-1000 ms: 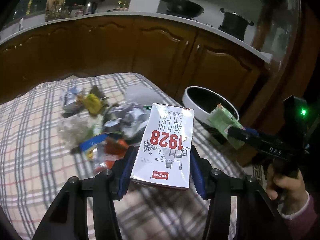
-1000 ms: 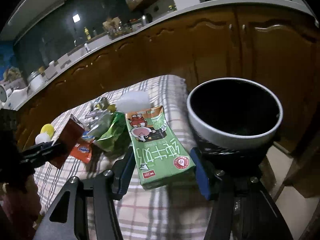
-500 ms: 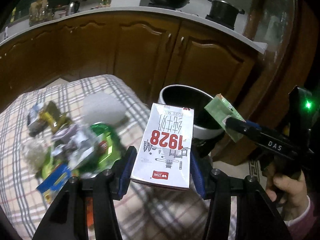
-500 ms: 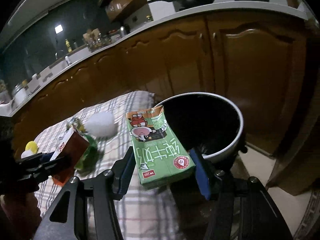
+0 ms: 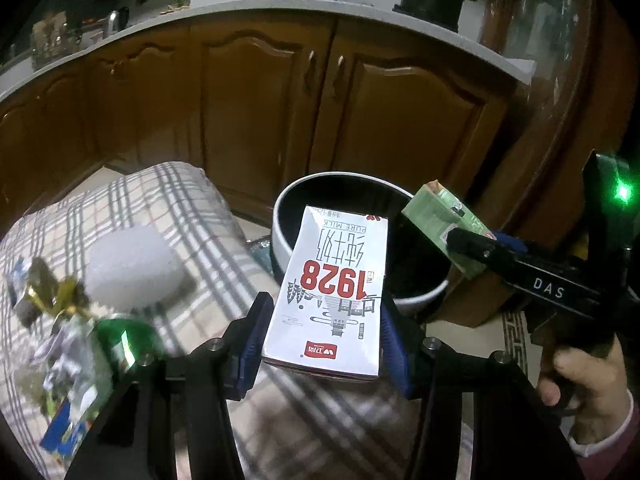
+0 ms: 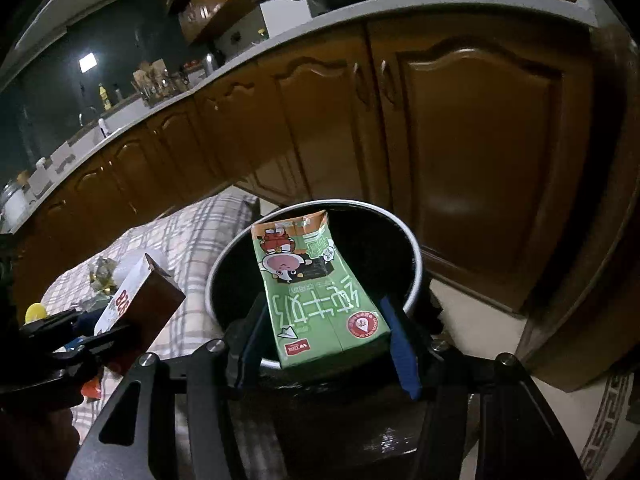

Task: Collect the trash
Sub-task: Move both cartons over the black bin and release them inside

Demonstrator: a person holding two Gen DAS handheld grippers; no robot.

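- The left gripper [image 5: 326,332] pinches a white milk carton [image 5: 334,292] at the near rim of the trash bin [image 5: 280,236].
- The right gripper [image 6: 326,334] clamps a green milk carton [image 6: 316,292] above the bin's opening.

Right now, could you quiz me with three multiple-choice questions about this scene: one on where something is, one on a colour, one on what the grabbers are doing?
1. Where is the round bin?
A. On the counter
B. On the floor beside the plaid-covered table
C. Inside a cupboard

2. What colour is the carton in the right gripper?
A. Green
B. Blue
C. Yellow

3. What is the left gripper doing?
A. Standing open and empty
B. Clamping a white 1928 milk carton
C. Holding a pan

Answers:
1 B: its rim sits below the table edge, before the cabinet doors.
2 A: green sides with a cartoon cow.
3 B: both blue pads press on the carton's sides.
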